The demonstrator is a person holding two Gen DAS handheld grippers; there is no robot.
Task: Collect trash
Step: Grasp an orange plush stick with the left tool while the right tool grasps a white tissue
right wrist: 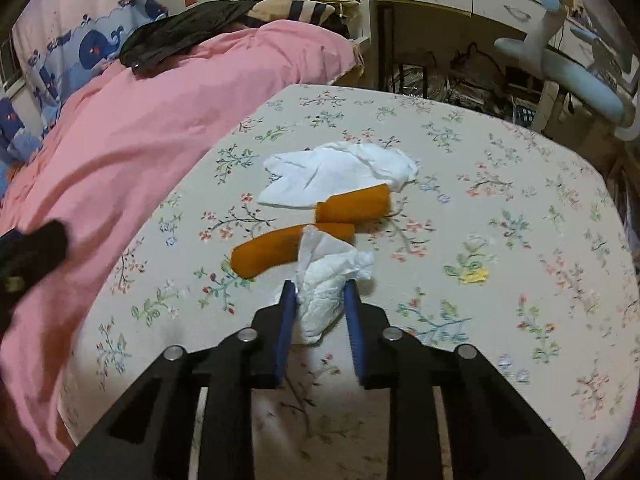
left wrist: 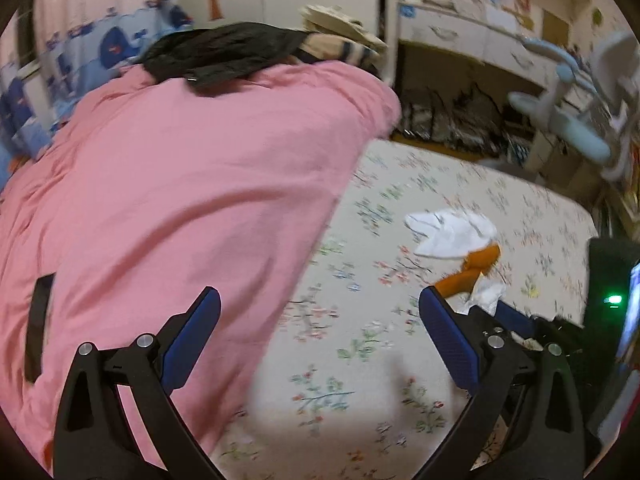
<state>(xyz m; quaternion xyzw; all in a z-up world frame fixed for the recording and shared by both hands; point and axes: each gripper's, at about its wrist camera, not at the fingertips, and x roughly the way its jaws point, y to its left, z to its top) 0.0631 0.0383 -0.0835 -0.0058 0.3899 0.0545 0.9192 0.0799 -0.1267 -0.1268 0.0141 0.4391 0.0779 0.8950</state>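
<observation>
Right gripper (right wrist: 319,294) clamps the crumpled tissue (right wrist: 328,280) mid-bed on the floral sheet (right wrist: 500,240), touching 1 orange sock (right wrist: 268,252); a second tissue (right wrist: 340,172) lies nearer the foot edge; left gripper (left wrist: 320,312) gapes empty beside the pink duvet (left wrist: 180,180).

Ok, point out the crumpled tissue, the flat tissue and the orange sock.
crumpled tissue (right wrist: 320,300), right wrist view, bunched middle between the jaws.
flat tissue (right wrist: 332,176), right wrist view, its centre.
orange sock (right wrist: 264,256), right wrist view, near end.

Right gripper (right wrist: 318,294) angled downward, jaws nearly together (pinching something), left gripper (left wrist: 320,312) spread wide
</observation>
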